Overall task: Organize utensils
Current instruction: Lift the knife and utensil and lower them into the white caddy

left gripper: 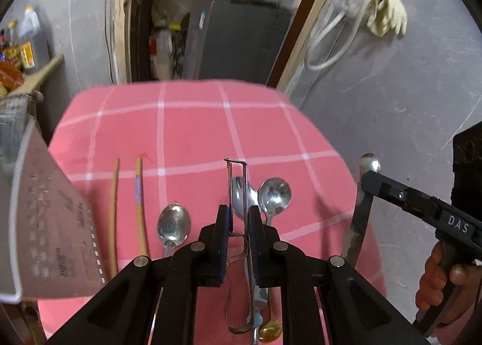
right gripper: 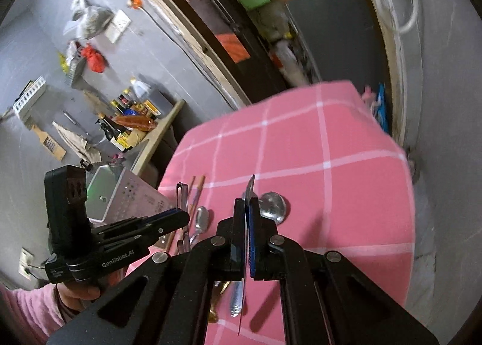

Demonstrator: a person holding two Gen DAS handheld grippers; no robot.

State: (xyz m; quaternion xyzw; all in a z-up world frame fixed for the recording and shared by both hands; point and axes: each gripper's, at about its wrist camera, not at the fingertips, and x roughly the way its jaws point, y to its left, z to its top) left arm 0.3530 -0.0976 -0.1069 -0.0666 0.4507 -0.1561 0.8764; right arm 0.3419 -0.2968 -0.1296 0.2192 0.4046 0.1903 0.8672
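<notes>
Mid-sort: the left gripper pinches the tongs above the near spoons, the right gripper clamps the knife; next, I'd say, set each down alongside its kind.

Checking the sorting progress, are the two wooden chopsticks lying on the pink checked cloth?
Yes, both wooden chopsticks lie side by side on the pink checked cloth.

Glossy metal spoons; wooden chopsticks; matt pink checked cloth.
</notes>
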